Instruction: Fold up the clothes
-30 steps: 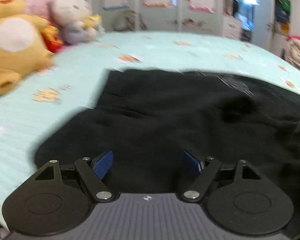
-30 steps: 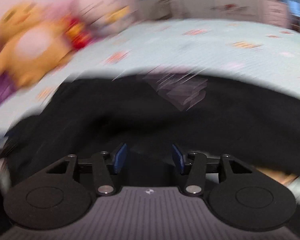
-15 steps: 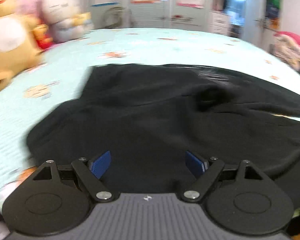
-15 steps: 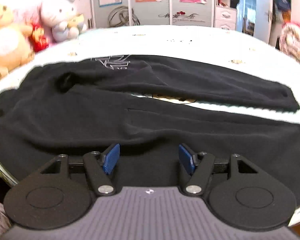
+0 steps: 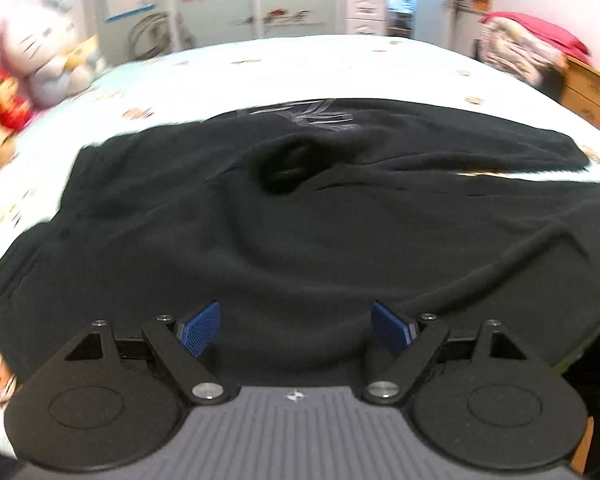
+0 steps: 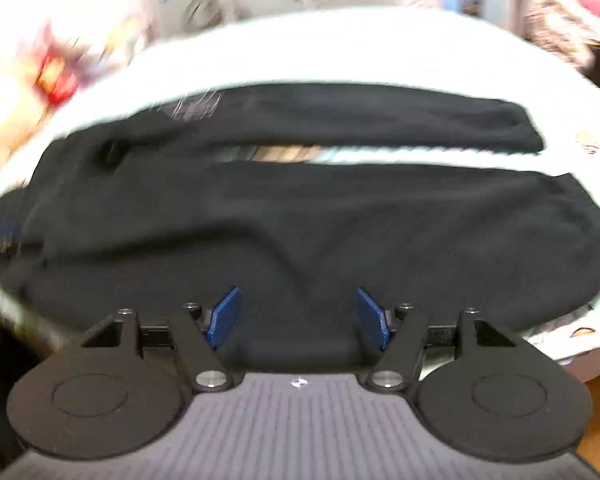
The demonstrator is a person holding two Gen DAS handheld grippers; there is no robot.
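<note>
The left gripper [image 5: 295,322] is hovering with jaws wide, nothing between them; the right gripper [image 6: 297,317] likewise, jaws apart and empty. Below both, the black fleece trousers [image 5: 300,220] are lying spread on the pale patterned bed [image 5: 300,60]. Only the left view is showing a white plush cat [image 5: 56,64] sharply; the right view is blurring it, perhaps beyond recognition.

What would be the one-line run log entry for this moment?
stage: fold not yet begun | black garment: spread on bed | left gripper: open, empty | right gripper: open, empty
</note>
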